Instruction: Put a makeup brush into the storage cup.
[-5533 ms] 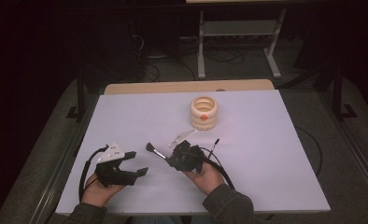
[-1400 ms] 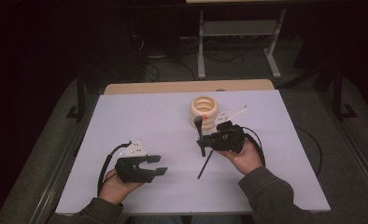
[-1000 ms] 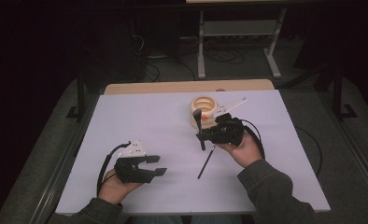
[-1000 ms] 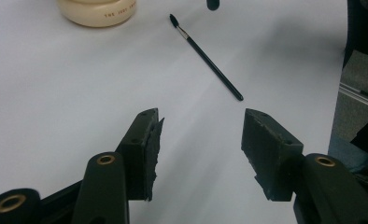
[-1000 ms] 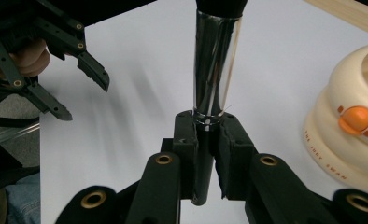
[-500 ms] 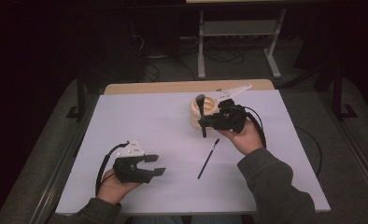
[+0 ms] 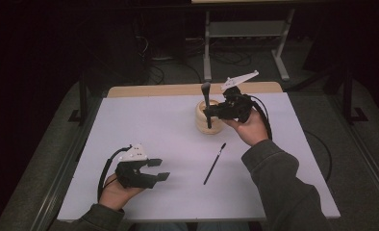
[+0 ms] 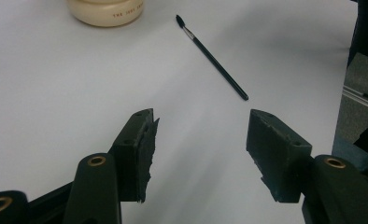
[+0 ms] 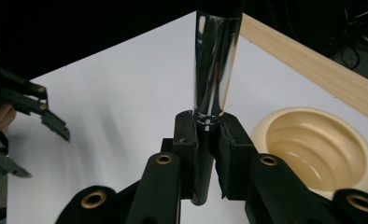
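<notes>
1. The right tool (image 7: 215, 111) pinches a large brush (image 7: 206, 102) upright over the cream holder (image 7: 208, 121), head up. The grip sits low on the handle, so the brush may tip or miss the opening.
2. The thin brush (image 7: 214, 163) lies on the tabletop (image 7: 144, 125), bristles far.
3. The left tool (image 7: 155, 169) is spread and empty, its jaws having just opened further.

We find one marking only: small dark capital lettering printed on the outer wall of the round cream ribbed holder (image 8: 105, 11), ahead and left of the left gripper (image 8: 201, 140). It begins "THE"; the remainder is illegible.
</notes>
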`<state>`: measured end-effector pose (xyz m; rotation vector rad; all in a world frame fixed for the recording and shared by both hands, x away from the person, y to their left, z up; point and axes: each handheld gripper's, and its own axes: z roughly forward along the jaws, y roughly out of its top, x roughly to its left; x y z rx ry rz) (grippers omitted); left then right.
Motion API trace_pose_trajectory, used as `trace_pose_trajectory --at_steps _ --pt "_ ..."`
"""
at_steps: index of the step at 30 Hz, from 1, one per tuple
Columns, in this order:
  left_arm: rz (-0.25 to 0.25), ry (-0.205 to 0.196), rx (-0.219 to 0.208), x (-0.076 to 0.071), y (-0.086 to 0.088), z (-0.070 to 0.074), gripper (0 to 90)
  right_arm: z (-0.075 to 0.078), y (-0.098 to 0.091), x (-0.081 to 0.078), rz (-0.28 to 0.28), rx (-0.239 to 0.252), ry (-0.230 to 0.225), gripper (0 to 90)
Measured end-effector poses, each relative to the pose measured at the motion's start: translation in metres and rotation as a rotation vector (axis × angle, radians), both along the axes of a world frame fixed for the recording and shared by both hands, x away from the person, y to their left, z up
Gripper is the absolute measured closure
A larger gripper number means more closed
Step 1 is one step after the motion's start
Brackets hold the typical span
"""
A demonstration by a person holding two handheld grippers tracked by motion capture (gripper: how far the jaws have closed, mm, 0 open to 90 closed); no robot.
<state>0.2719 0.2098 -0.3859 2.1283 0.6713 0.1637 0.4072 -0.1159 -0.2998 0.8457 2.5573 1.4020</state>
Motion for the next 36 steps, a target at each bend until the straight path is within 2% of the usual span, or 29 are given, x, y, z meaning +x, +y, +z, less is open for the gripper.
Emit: trace_pose_trajectory --at_steps 8,9,16,19,27,36 --pt "0.003 0.005 -0.008 0.001 0.001 -0.003 40.7 0.007 0.000 0.019 -0.032 0.002 -0.014 78.4" --pt "-0.006 -0.002 0.006 0.002 0.002 -0.002 40.6 0.008 -0.001 0.025 -0.049 0.009 -0.009 78.4" --pt "-0.010 -0.004 0.011 0.002 0.002 -0.003 39.9 0.009 -0.006 0.041 -0.096 0.017 -0.006 78.4" --pt "-0.010 -0.004 0.013 0.002 0.002 -0.003 39.9 0.006 -0.006 0.050 -0.129 0.009 -0.006 78.4" --pt "-0.005 -0.001 0.013 0.003 0.003 -0.002 39.3 -0.010 -0.002 0.064 -0.168 0.018 0.013 78.4" --pt "-0.002 0.005 0.000 0.003 0.003 -0.003 38.8 -0.019 0.000 0.069 -0.203 0.028 0.040 78.3"
